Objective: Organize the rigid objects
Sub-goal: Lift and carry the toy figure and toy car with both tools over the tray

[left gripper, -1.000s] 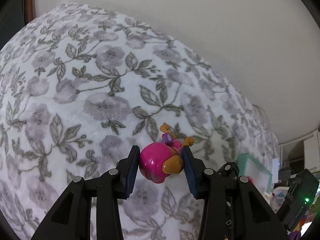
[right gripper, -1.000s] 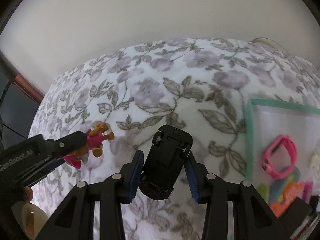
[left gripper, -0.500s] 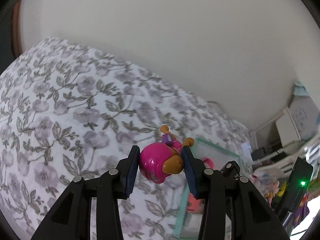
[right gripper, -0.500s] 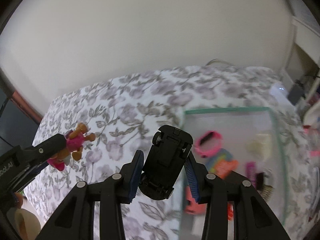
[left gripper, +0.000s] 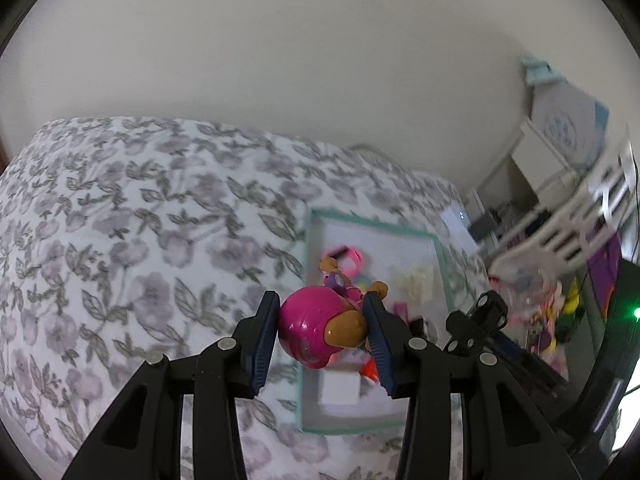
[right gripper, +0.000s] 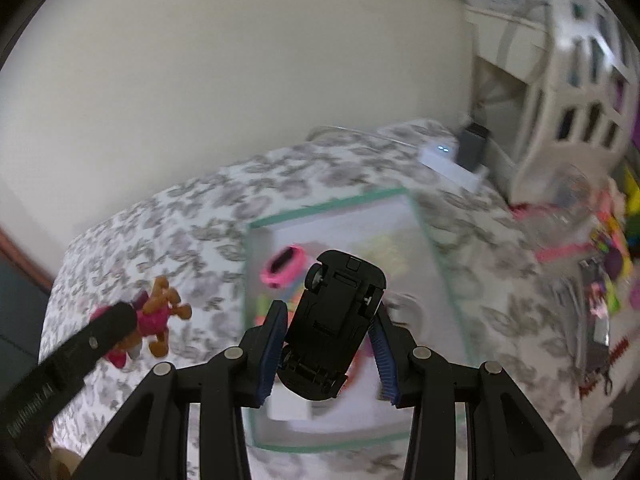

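2 tools are each gripping 1 toy, and we are carrying both toward a bin on the bed. Our left tool (left gripper: 322, 332) is clamping a pink toy figure (left gripper: 320, 330) with tan ears and paws; its blue pads are pressing both sides of the round pink head. Our right tool (right gripper: 328, 344) is clamping a black toy car (right gripper: 334, 322), turned so its underside and wheels are facing the camera.

A second ago both cameras were showing mostly the floral bedspread (left gripper: 140, 240), with the teal-rimmed clear bin (left gripper: 438, 248) only at the right edge. Now the bin is sitting behind and below both toys in both views, so we are judging that both hands have swung across the bed and are hanging over it or close to its near rim. Neither grip has changed: the figure and the car are sitting between the pads exactly as before.

Inside the bin we are seeing a pink watch-like band (right gripper: 284, 266) and other small colourful pieces, too blurred to name. Beyond the bed, a white shelf unit (right gripper: 576, 92) and a cluttered heap of bright items are showing at the right.

For the task, this means the carrying is nearly done. Lowering and letting go of each toy inside the rim is what remains.
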Available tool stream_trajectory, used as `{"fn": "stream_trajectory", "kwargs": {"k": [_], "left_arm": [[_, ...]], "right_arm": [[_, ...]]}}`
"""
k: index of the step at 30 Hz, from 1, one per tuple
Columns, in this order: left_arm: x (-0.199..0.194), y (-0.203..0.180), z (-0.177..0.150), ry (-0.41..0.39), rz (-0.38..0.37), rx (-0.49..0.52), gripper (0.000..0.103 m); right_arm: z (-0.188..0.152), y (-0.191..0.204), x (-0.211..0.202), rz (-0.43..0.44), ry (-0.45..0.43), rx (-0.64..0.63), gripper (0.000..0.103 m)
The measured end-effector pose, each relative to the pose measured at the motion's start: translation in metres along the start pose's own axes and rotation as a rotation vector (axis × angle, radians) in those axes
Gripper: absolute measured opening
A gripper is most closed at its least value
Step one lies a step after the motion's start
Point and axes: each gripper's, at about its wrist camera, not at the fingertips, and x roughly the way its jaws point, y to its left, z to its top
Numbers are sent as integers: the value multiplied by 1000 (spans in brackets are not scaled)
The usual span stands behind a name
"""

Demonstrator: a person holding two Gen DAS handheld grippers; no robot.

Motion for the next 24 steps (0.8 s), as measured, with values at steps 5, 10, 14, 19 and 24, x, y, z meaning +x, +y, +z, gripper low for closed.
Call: {"fn": "stream_trajectory", "kwargs": {"k": [5, 10, 14, 19, 24], "left_arm": [[27, -24, -28, 59, 5, 50, 45], [53, -37, -50, 111, 5, 73, 45], [68, -47, -64, 149, 21, 117, 45], [83, -49, -71, 178, 68, 140, 45], [89, -44, -73, 202, 67, 122, 45]], "right_arm": [[-10, -37, 16, -63, 53, 57, 44], [-22, -61, 42, -125, 138, 96, 44], [-33, -70, 63, -155, 207, 96, 44], [-40, -76, 77, -179, 255, 97, 44], [-41, -73, 84, -179, 289, 90, 45]]}}
